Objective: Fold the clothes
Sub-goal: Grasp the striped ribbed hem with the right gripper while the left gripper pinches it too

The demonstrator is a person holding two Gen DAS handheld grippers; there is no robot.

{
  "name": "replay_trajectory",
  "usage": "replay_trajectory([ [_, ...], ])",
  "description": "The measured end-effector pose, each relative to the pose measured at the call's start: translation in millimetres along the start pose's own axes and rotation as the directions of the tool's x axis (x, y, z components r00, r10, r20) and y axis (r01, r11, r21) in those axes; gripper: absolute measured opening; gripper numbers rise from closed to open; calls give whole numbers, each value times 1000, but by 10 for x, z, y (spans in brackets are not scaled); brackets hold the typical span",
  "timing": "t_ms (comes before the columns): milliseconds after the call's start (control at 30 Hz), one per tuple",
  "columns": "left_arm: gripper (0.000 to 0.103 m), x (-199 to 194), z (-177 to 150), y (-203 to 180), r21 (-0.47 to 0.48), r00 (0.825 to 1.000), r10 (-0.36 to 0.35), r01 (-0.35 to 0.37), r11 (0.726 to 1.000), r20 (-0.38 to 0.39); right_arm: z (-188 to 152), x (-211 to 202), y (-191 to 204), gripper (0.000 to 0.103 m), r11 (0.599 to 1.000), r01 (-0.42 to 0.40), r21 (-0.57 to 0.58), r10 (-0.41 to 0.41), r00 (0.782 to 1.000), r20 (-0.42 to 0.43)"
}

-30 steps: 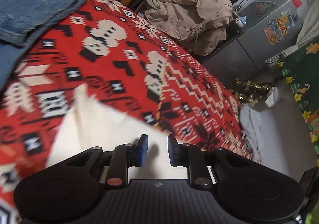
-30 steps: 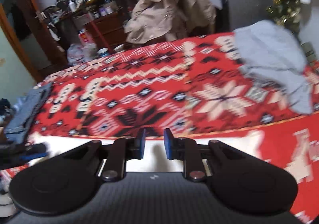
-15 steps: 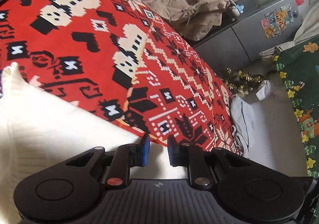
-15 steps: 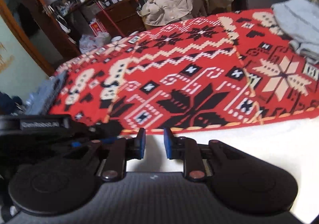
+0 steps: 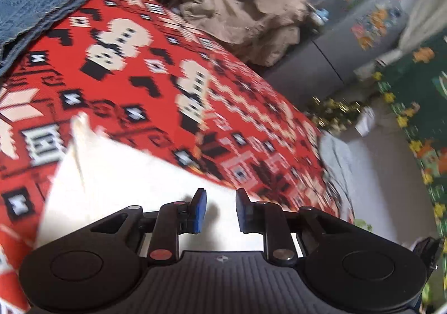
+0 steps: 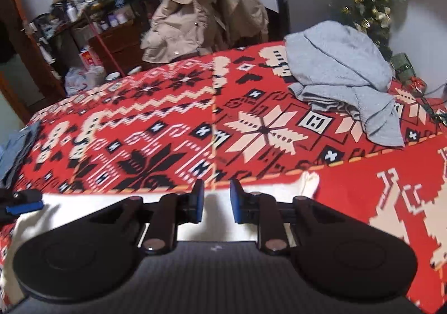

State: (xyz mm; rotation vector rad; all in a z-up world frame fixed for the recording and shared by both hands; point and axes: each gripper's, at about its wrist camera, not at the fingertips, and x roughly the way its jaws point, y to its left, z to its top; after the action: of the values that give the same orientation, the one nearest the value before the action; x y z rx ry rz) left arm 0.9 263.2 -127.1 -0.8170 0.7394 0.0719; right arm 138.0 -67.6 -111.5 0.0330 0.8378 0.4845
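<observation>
Left gripper (image 5: pixel 217 210) and right gripper (image 6: pixel 216 200) narrowly parted, empty, white garment (image 5: pixel 134 174) lying crosswise beneath.

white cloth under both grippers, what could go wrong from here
Both the left gripper and the right gripper are open over the white cloth, so neither holds it; a closing pinch may catch only one layer or the red blanket beneath. The left view is motion-blurred, so a fast move might drag the fold askew.

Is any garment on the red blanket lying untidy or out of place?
Yes. The grey garment lies crumpled in a heap at the blanket's far right, unfolded, while the white cloth lies flat near the grippers.
</observation>
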Motion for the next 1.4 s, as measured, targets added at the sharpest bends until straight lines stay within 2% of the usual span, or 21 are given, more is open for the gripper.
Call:
replay_trajectory([
  [100, 21, 57, -205, -176, 19, 999, 6, -5, 1000, -34, -165, -108, 266, 23, 998, -9, -69, 10, 1000, 6],
  [300, 21, -51, -644, -412, 122, 999, 49, -47, 991, -15, -590, -337, 774, 23, 982, -14, -190, 21, 999, 33],
  [367, 20, -74, -767, -406, 129, 998, 55, -51, 990, -27, -752, -419, 872, 23, 972, -19, -234, 27, 999, 32],
  [467, 17, -99, -945, -358, 154, 996, 82, -74, 985, -45, -975, -516, 897, 23, 969, -48, -242, 50, 999, 4],
  [533, 9, -164, -1043, -358, 195, 994, 107, -100, 976, -26, -1103, -598, 906, 22, 965, -44, -260, 47, 999, 7],
  [733, 9, -364, -1207, -303, 203, 993, 119, -114, 973, -13, -1327, -822, 907, 22, 955, -36, -294, 39, 999, 4],
  [833, 7, -486, -1294, -333, 243, 990, 137, -138, 960, 21, -1404, -955, 876, 22, 957, -34, -287, 37, 999, 8],
  [933, 7, -533, -1385, -356, 286, 988, 155, -155, 946, 23, -1466, -1080, 858, 22, 957, -25, -288, 35, 999, 29],
  [1100, 5, -581, -1428, -256, 281, 988, 152, -152, 948, 21, -1610, -1131, 796, 22, 960, -8, -280, 17, 999, 30],
  [1167, 5, -604, -1439, -286, 307, 986, 164, -164, 938, 28, -1638, -1195, 799, 23, 956, -2, -294, 13, 999, 37],
  [1200, 6, -623, -1455, -317, 329, 984, 173, -176, 928, 39, -1647, -1238, 802, 25, 953, 0, -302, 14, 999, 44],
  [1233, 12, -645, -1479, -357, 358, 982, 181, -190, 914, 58, -1656, -1284, 803, 27, 950, 1, -312, 16, 999, 51],
  [1300, 33, -714, -1534, -449, 426, 977, 184, -211, 880, 105, -1665, -1366, 830, 36, 938, 22, -347, 6, 997, 78],
  [1333, 49, -754, -1568, -500, 462, 974, 180, -223, 858, 136, -1665, -1406, 840, 39, 928, 31, -370, 3, 996, 93],
  [1367, 58, -792, -1599, -549, 499, 970, 175, -236, 834, 167, -1666, -1441, 842, 45, 918, 40, -394, 3, 994, 106],
  [1400, 61, -830, -1629, -596, 534, 966, 169, -251, 808, 198, -1666, -1470, 843, 55, 908, 48, -416, 2, 993, 118],
])
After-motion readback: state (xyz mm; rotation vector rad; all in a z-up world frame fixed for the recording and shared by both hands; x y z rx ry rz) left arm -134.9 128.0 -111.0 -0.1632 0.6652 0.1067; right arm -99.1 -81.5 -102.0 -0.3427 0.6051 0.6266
